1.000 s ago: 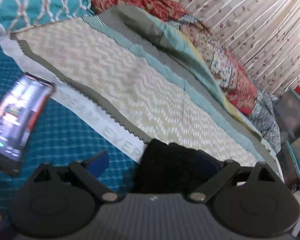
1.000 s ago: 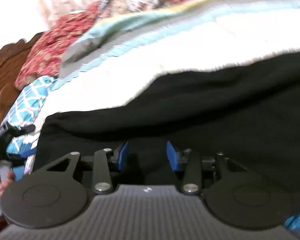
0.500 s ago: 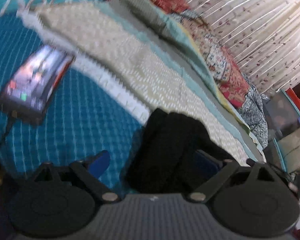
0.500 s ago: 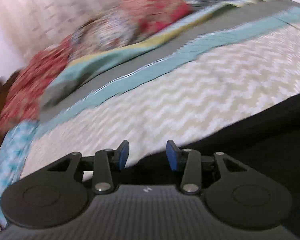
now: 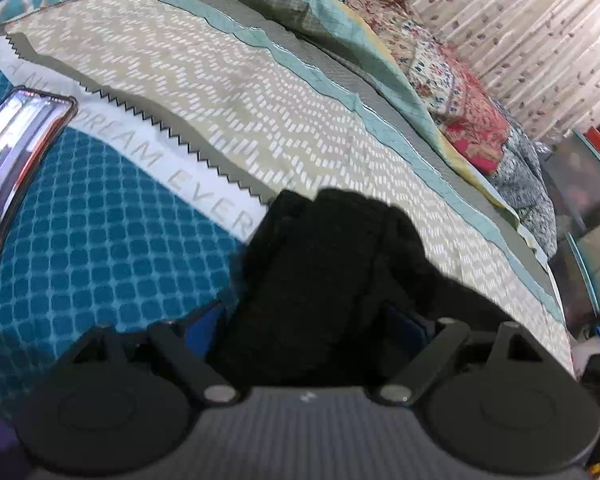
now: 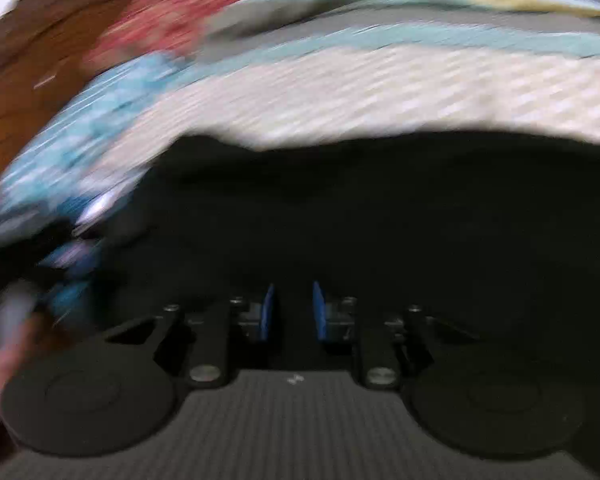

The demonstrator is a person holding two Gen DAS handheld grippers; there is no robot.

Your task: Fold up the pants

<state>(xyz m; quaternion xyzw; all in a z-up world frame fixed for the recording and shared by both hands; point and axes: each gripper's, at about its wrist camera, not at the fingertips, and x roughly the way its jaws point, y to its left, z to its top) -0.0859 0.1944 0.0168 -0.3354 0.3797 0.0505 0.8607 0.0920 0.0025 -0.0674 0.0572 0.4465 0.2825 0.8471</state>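
The black pants [image 5: 320, 280] lie on the bed. In the left wrist view a thick bunched fold of them fills the space between my left gripper's [image 5: 304, 320] wide-apart blue fingers [image 5: 202, 322]; the jaws do not press it. In the blurred right wrist view the pants [image 6: 400, 216] spread as a dark sheet across the lower frame. My right gripper [image 6: 292, 312] hovers over them with its blue pads [image 6: 267, 312] a small gap apart; only dark cloth shows in the gap.
A cream zigzag bedspread [image 5: 220, 100] covers the bed beyond the pants. A phone [image 5: 16, 152] lies on the teal blanket [image 5: 92, 248] at left. Folded quilts [image 5: 440, 72] and a curtain [image 5: 520, 20] are behind. A wooden headboard [image 6: 32, 80] shows at left.
The left view swung back level, with the pants fold still between the fingers. The right gripper dropped back over the pants, moving fast, and its pads closed in a little.
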